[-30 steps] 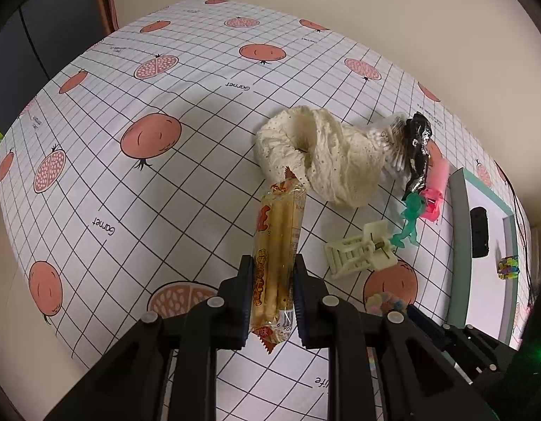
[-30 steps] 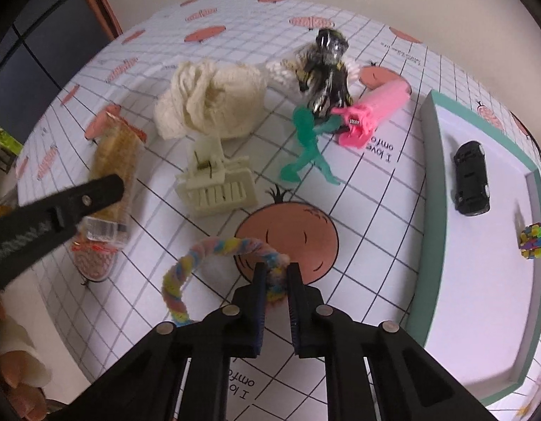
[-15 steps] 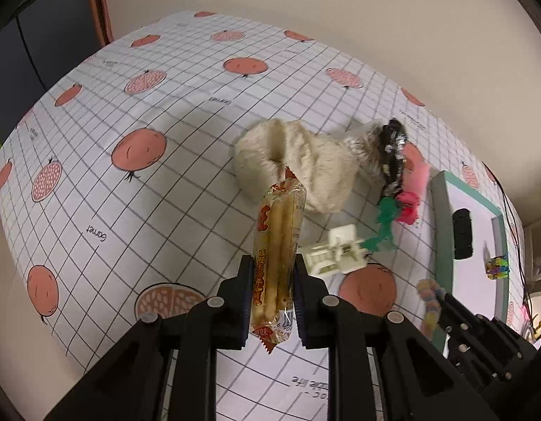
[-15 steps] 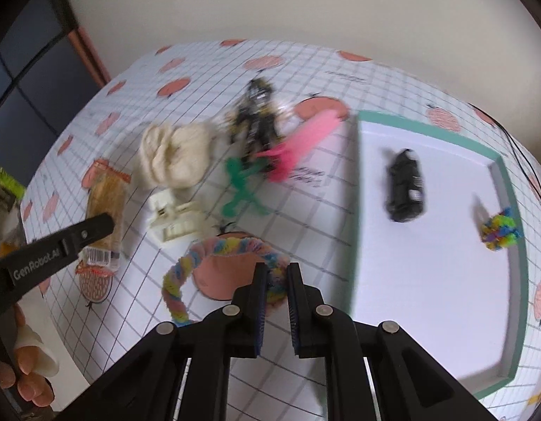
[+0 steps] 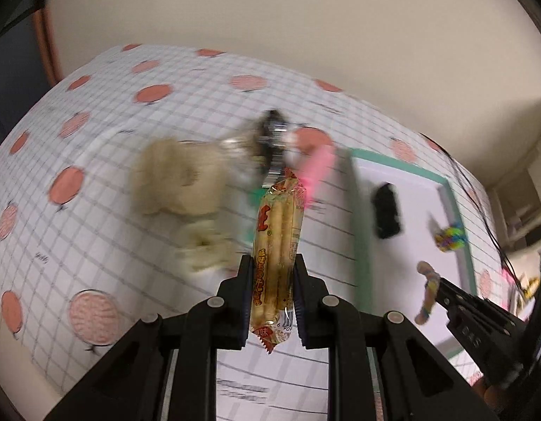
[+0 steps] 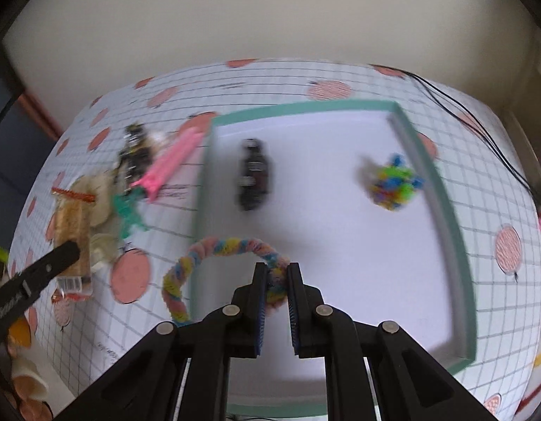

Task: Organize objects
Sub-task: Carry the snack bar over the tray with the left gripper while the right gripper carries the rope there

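My left gripper [image 5: 272,266] is shut on a long snack packet [image 5: 276,242] and holds it in the air above the checked tablecloth. My right gripper [image 6: 276,273] is shut on a pastel braided rope ring [image 6: 214,256], which hangs over the near left edge of the white tray with a teal rim [image 6: 442,189]. A black toy car [image 6: 253,174] and a multicolour ball [image 6: 393,183] lie in the tray. In the left wrist view the right gripper [image 5: 433,286] shows at the lower right with the rope.
On the cloth left of the tray lie a cream cloth bundle [image 5: 180,179], a cream hair clip [image 5: 203,249], a pink tube [image 6: 172,165], a green figure [image 6: 128,212] and a shiny black wrapper [image 6: 135,151]. Black cables [image 6: 456,105] run past the tray's far right corner.
Both grippers have risen and swung right toward the tray, each keeping its object. The rope ring came off the cloth and now hangs over the tray's edge.
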A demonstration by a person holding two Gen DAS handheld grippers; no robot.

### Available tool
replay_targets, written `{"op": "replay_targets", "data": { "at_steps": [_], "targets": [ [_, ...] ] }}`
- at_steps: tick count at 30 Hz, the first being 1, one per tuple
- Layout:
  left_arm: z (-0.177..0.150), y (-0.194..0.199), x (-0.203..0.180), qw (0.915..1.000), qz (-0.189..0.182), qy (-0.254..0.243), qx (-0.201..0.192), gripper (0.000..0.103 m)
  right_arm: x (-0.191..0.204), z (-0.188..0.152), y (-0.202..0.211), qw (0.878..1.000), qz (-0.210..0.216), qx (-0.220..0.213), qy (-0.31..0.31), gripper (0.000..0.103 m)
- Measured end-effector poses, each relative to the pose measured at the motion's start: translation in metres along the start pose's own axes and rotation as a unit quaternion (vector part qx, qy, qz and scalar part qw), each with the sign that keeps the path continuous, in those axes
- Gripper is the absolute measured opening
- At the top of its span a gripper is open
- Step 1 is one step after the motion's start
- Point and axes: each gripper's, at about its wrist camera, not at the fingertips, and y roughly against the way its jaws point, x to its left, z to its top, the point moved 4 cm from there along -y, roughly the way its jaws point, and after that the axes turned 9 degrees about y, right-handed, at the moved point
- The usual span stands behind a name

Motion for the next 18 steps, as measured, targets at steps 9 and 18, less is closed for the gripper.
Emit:
{"op": "replay_targets", "data": {
  "at_steps": [9,18],
  "targets": [
    [-0.023,-0.013,-0.072,0.9953,-0.068,-0.066,0.020,0.022,-0.066,-0.018,0.001,0.997,-0.053,0.005,-0.055,0.012],
    [-0.044,-0.029,-0.114,0.9891,-0.100,-0.097,0.046,0.022,-0.101,-0.031,0.001,0.993,-0.067,0.009,-0.092,0.012]
  ]
}}
